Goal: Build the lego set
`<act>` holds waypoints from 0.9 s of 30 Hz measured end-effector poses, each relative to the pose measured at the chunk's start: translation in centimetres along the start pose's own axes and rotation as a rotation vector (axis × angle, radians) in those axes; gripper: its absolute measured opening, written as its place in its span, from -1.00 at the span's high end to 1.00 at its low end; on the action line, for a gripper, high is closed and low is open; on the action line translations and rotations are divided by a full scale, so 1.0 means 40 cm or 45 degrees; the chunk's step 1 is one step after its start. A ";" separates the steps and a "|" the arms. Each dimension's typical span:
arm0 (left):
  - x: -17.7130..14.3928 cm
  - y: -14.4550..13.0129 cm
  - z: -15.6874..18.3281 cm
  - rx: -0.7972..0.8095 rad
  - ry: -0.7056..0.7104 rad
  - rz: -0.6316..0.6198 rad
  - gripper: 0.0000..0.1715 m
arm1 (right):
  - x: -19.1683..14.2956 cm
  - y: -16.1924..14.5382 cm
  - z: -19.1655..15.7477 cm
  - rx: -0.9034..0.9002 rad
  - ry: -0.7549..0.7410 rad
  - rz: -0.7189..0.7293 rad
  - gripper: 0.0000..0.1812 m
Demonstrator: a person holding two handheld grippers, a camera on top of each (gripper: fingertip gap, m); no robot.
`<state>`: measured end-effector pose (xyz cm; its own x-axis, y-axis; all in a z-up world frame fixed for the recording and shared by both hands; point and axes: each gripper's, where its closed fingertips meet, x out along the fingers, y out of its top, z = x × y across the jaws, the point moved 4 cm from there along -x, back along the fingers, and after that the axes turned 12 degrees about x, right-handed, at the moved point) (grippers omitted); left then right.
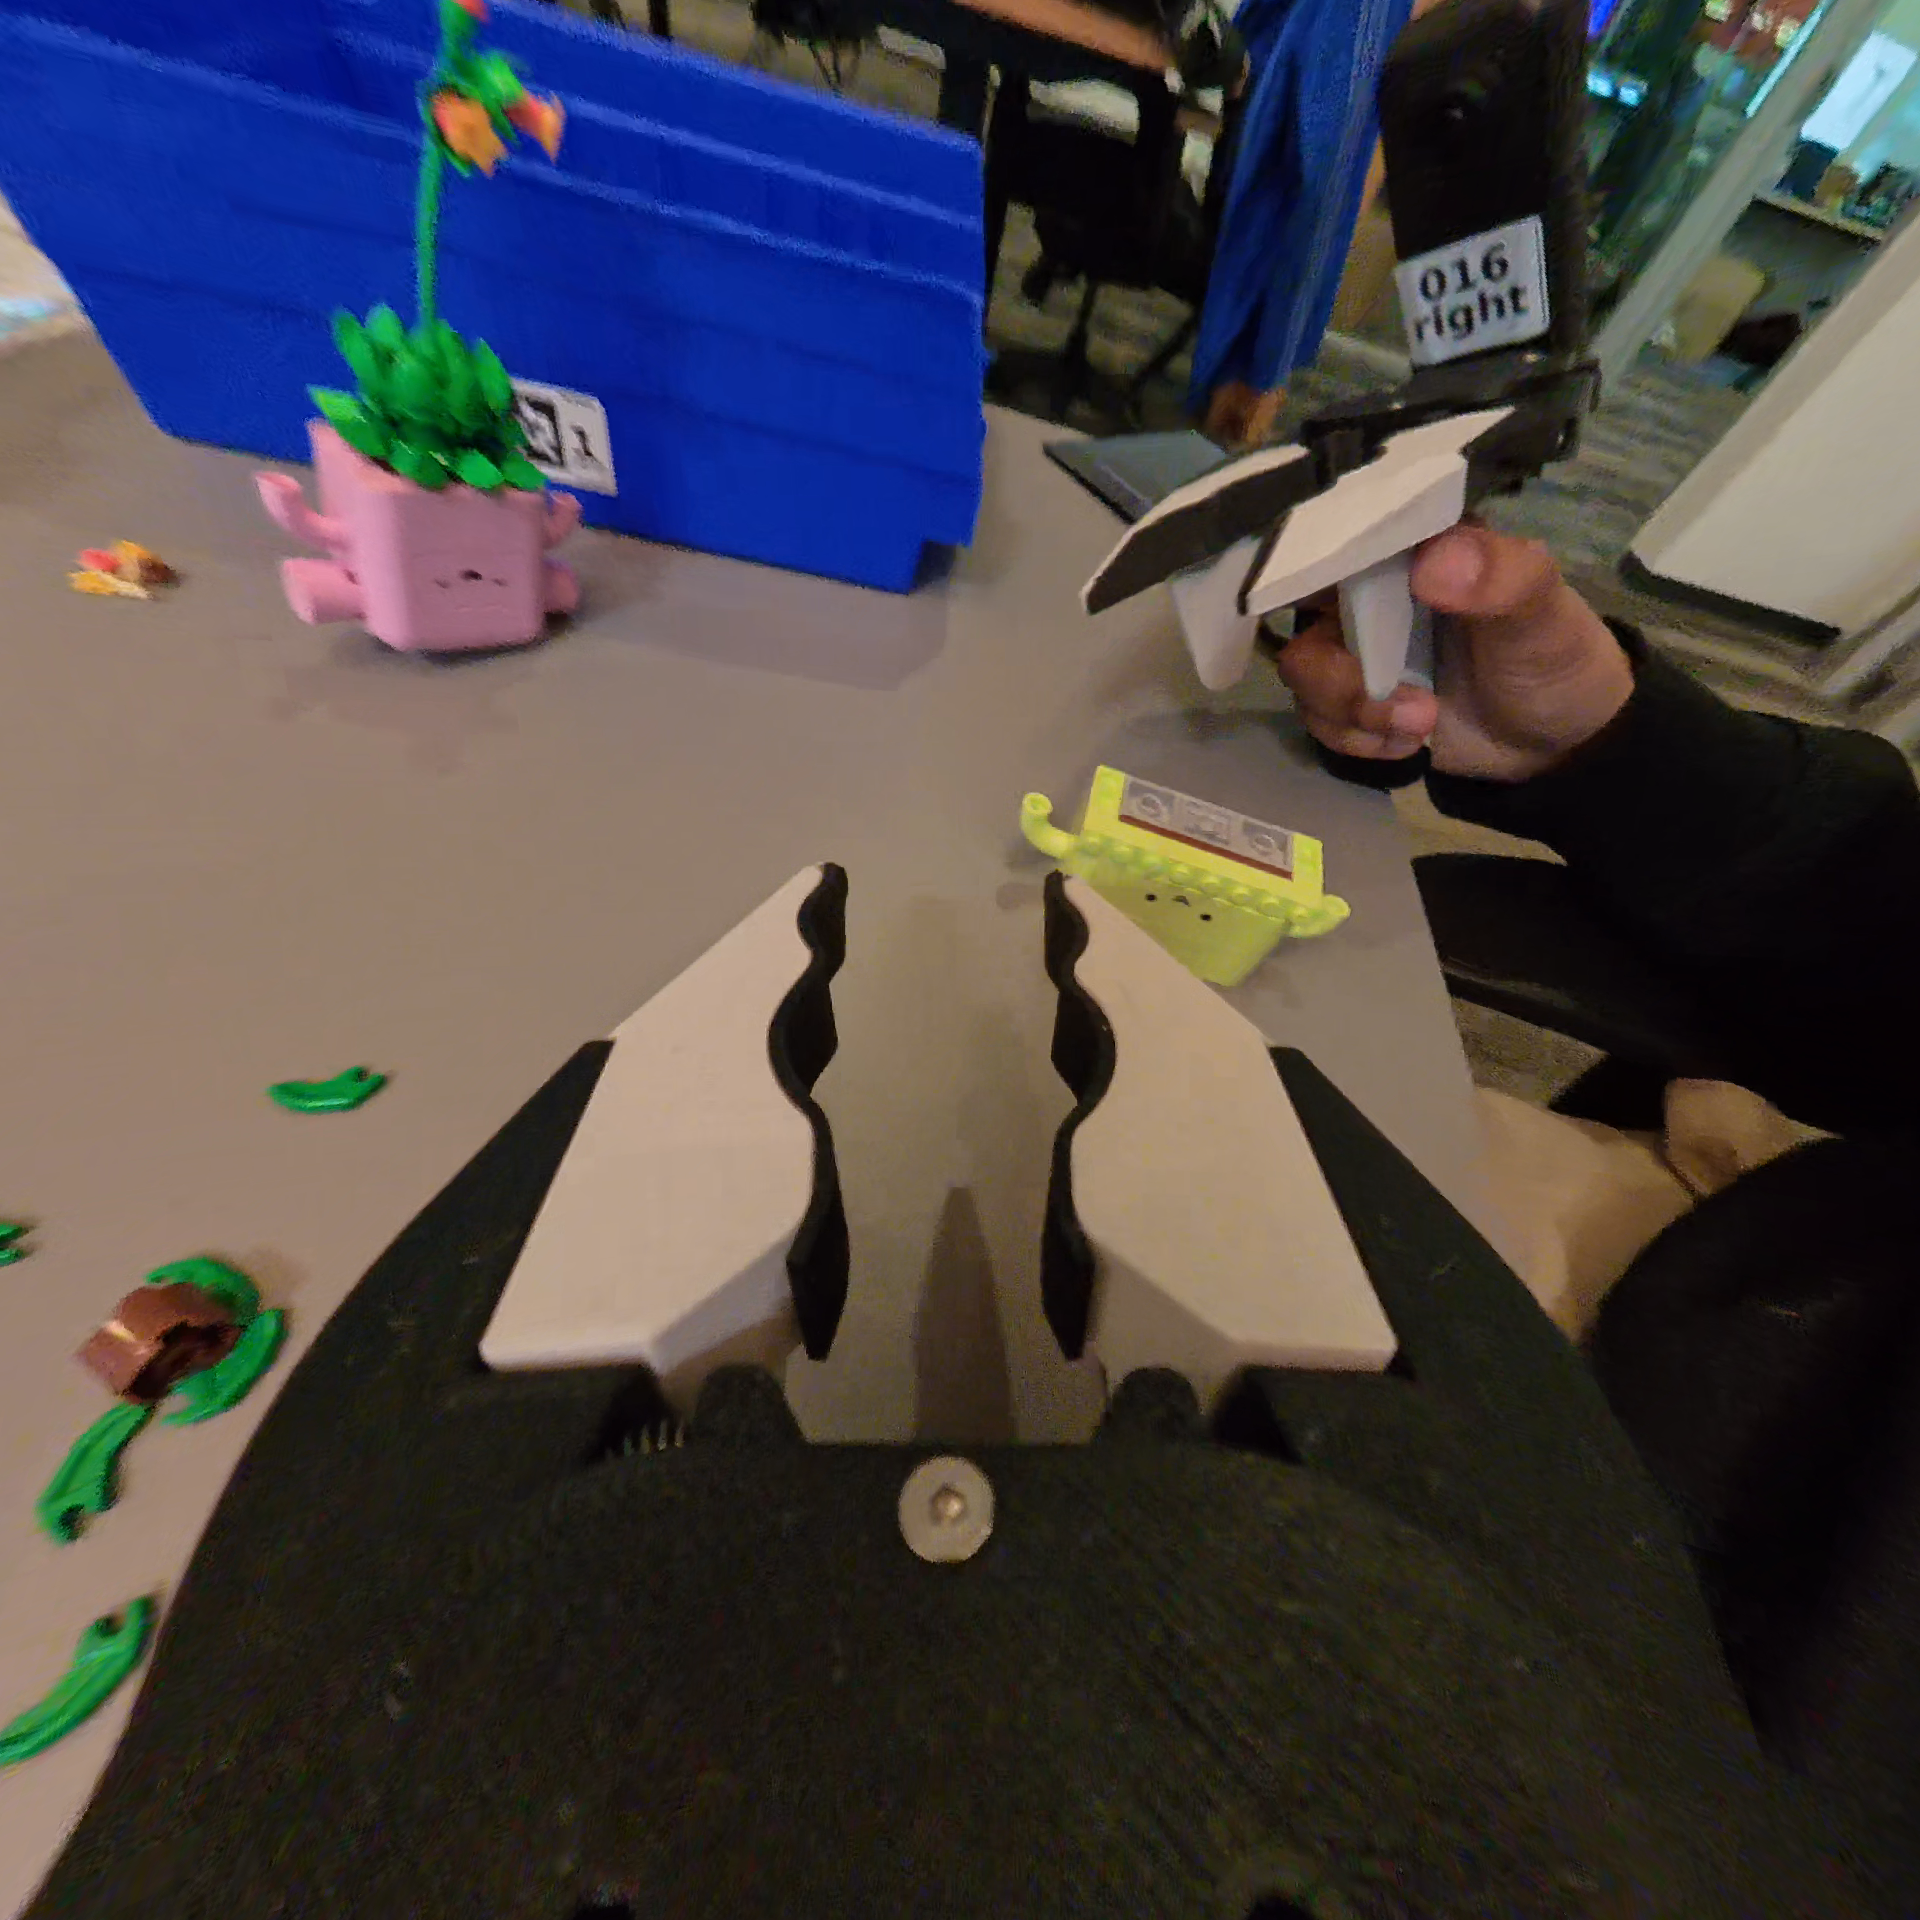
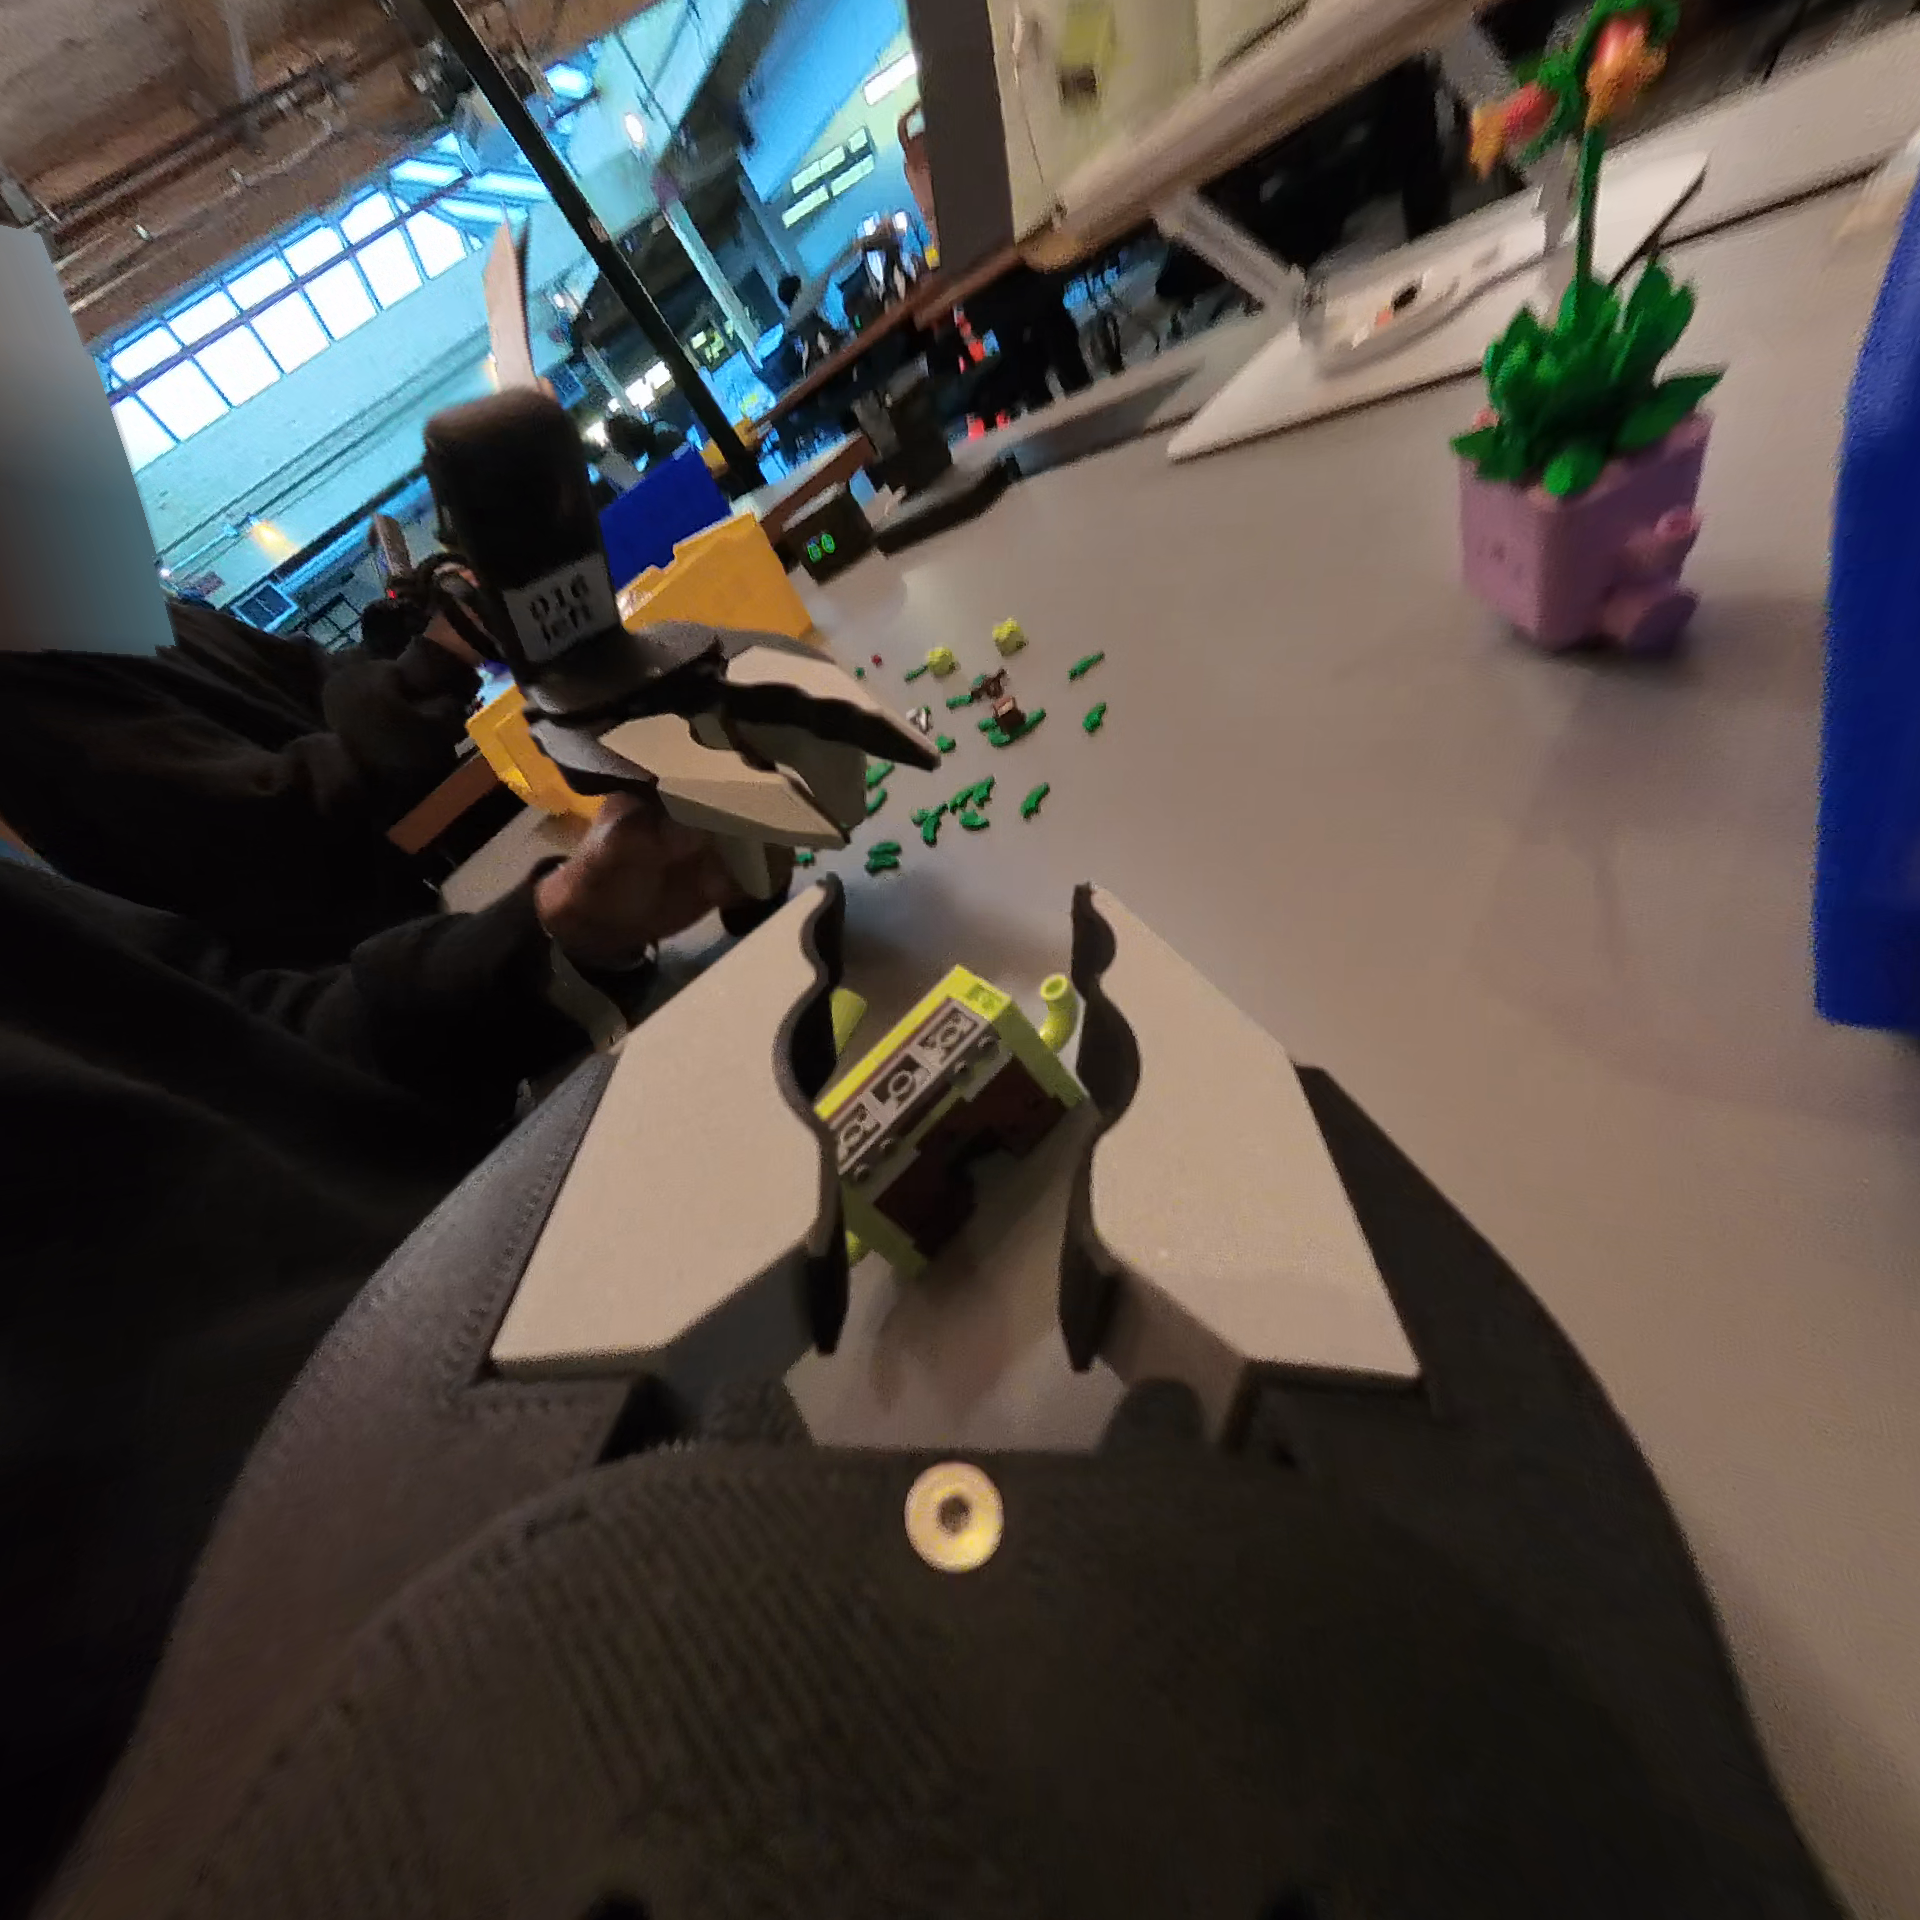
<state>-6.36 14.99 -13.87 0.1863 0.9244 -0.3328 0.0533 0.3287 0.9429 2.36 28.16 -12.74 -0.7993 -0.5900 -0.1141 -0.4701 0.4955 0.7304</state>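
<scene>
Evidently neither tool holds anything: the left hand-held gripper hovers spread and empty above the grey desk, and the right hand-held gripper hangs with its jaws apart over the lime-green lego pot, which lies tipped on its side on the desk, seen between the fingers but, as far as I can tell, untouched. Probably that framing readies a pick-up to set it upright, while the loose green leaf pieces wait well apart and the finished pink pot with its plant stands clear near the blue bin.
</scene>
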 end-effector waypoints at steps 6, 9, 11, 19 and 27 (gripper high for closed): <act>-0.041 0.024 -0.011 0.010 0.042 0.185 0.55 | -0.009 0.026 -0.031 -0.142 0.093 0.136 0.66; -0.047 0.026 0.000 -0.051 -0.026 0.219 0.52 | 0.007 0.026 -0.042 -0.211 0.118 0.123 0.71; -0.049 0.031 0.000 -0.035 -0.010 0.218 0.52 | 0.020 0.021 -0.047 -0.257 0.113 0.099 0.73; -0.050 0.037 0.002 0.021 0.030 0.195 0.52 | 0.037 0.012 -0.048 -0.297 0.080 0.051 0.74; -0.050 0.033 -0.001 0.006 0.034 0.197 0.52 | 0.030 0.010 -0.055 -0.301 0.111 0.063 0.72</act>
<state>-6.72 13.58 -11.94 0.1663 0.9688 -0.1836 0.0306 0.1810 0.9830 2.02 26.24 -11.09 -0.7790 -0.6266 -0.0235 -0.3225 0.3683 0.8720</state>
